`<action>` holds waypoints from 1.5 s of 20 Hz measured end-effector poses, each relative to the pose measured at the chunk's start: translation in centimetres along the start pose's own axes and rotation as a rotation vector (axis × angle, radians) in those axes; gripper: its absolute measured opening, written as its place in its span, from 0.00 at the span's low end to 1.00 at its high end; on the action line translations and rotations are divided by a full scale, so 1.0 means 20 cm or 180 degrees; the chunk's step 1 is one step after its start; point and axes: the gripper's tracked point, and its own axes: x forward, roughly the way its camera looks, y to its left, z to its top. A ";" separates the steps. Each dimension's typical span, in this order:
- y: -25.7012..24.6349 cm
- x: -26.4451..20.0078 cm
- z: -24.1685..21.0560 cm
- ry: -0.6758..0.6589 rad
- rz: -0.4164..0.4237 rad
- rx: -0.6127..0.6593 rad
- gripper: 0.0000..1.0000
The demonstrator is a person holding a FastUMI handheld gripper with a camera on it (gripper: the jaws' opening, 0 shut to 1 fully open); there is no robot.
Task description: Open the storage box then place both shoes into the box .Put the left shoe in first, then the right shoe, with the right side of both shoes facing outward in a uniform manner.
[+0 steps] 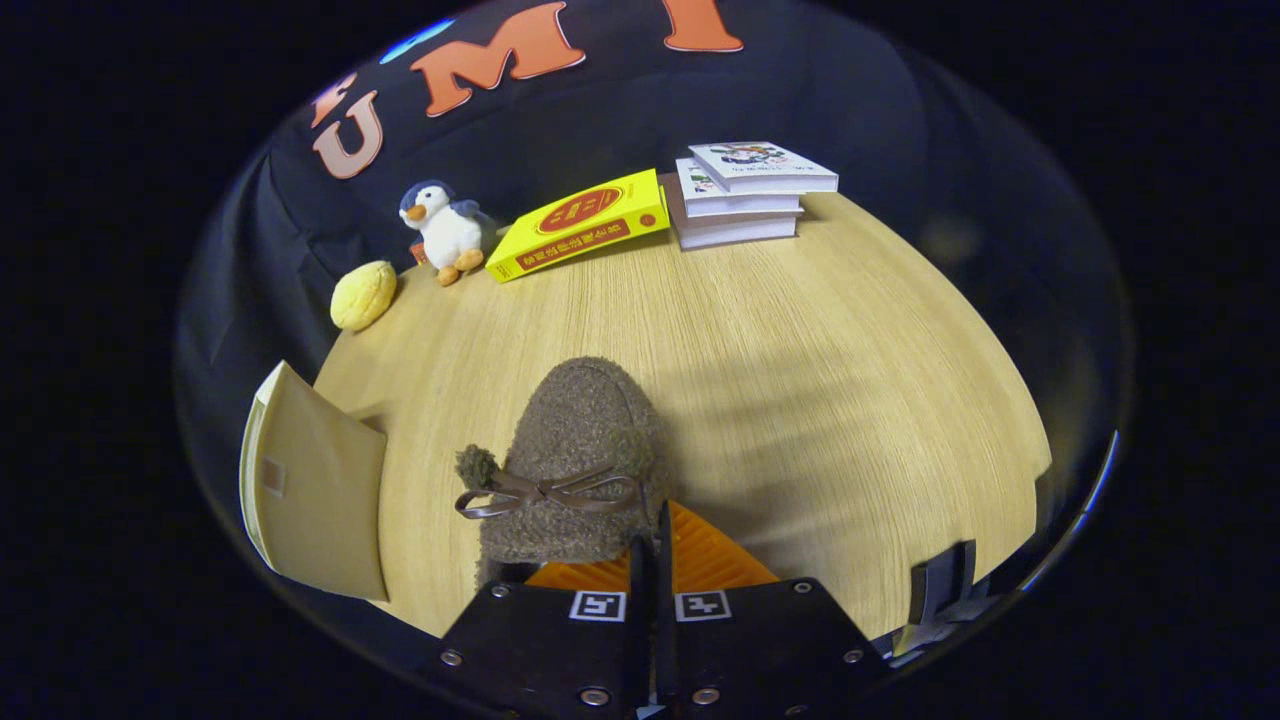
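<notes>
While the claw carries the brown fleece shoe above the wooden surface, its two fingers stand drawn tight together, and they appear clamped on the shoe's heel rim, though the contact itself is hidden behind the finger mounts; the toe points away from the fingers, and the ribbon bow with its pompom lies across the upper just ahead of them; the open flap of the storage box stands to the left of the shoe, the box's interior being out of sight; whether this is the left or the right shoe cannot be told; to do the step well, the grip should be held firm, since soft fleece may slip, and the shoe swung leftward and turned so that its right side faces outward before it is lowered past the flap; beyond lie a yellow bun, a penguin toy, a yellow book and a stack of books, all well apart from the path
</notes>
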 end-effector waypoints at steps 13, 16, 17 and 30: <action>1.34 -0.42 0.07 -0.0083 0.0561 -0.0327 0.04; 1.55 -0.42 0.00 -0.0019 0.0602 -0.0480 0.04; 1.60 -0.41 -0.02 -0.0006 0.0595 -0.0544 0.04; 1.75 -0.22 -0.26 0.0369 0.0443 -0.0773 0.28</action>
